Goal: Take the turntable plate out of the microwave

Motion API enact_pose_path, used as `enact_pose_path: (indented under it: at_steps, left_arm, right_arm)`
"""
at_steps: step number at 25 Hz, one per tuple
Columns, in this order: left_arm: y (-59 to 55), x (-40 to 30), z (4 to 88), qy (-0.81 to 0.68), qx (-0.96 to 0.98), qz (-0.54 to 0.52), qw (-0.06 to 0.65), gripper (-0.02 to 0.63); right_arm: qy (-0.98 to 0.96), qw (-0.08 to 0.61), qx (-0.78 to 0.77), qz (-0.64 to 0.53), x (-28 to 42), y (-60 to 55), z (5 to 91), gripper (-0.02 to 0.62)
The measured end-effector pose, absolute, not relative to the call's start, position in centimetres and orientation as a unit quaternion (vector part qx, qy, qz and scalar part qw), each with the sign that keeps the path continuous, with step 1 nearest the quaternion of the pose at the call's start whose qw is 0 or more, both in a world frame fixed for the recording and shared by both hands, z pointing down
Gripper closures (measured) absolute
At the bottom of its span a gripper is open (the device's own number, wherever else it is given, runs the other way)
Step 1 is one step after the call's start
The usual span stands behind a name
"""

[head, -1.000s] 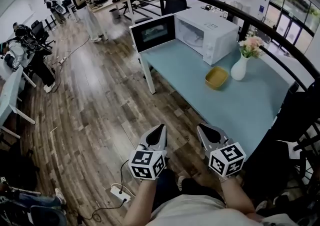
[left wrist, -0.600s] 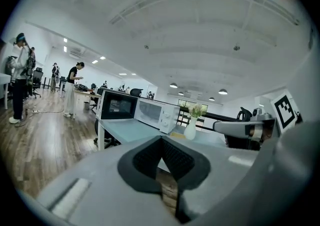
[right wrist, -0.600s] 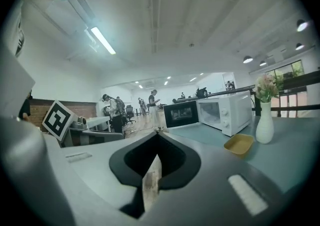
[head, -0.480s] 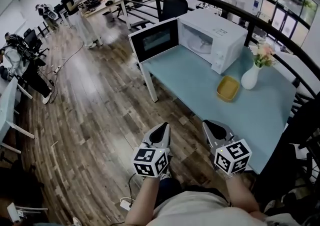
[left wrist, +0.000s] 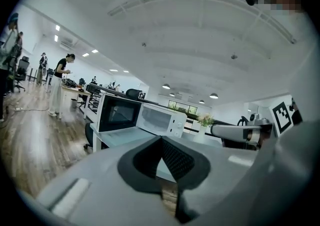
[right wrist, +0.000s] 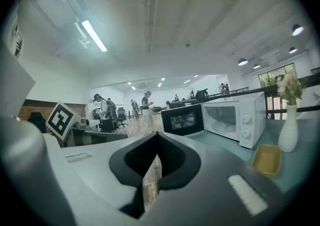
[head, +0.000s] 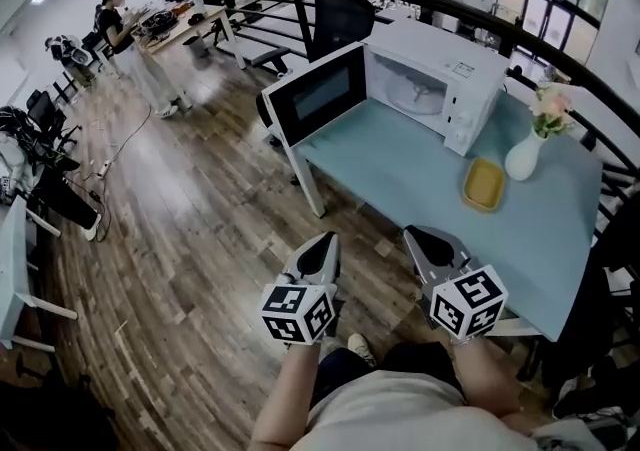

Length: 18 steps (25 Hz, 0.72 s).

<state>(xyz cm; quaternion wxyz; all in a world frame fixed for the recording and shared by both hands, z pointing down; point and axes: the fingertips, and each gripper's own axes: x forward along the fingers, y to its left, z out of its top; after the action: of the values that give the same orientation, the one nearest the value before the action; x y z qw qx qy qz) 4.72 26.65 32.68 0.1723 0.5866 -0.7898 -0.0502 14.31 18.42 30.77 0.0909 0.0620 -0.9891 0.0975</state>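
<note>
A white microwave (head: 440, 79) stands at the far end of the pale blue table (head: 400, 174) with its black-windowed door (head: 315, 94) swung open to the left. The glass turntable plate (head: 413, 94) lies inside the cavity. My left gripper (head: 322, 242) and right gripper (head: 418, 236) are side by side in front of me, short of the table's near edge and well away from the microwave. Both are shut, with nothing between the jaws. In the right gripper view the microwave (right wrist: 235, 117) shows ahead with the plate (right wrist: 220, 120) in it. In the left gripper view it (left wrist: 160, 120) sits ahead, centre-left.
A yellow dish (head: 484, 184) and a white vase of flowers (head: 525, 154) stand on the table right of the microwave. A black railing (head: 560, 49) runs behind the table. A person (head: 125, 39) stands by a desk far back left. Wood floor (head: 200, 239) lies left of the table.
Both grippers have moved forward together toward the table, and the microwave now looks nearer and larger. The jaws have stayed shut.
</note>
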Motion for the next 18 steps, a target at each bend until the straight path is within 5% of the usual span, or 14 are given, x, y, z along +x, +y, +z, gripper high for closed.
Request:
enact_pose_path:
  at_steps: [18]
  left_arm:
    - [22.6, -1.4, 35.6, -0.751, 0.623, -0.052, 0.214, 0.606]
  right_arm:
    - [-0.982, 0.126, 0.085, 0.115, 8.2, 15.6, 33.1, 0.572]
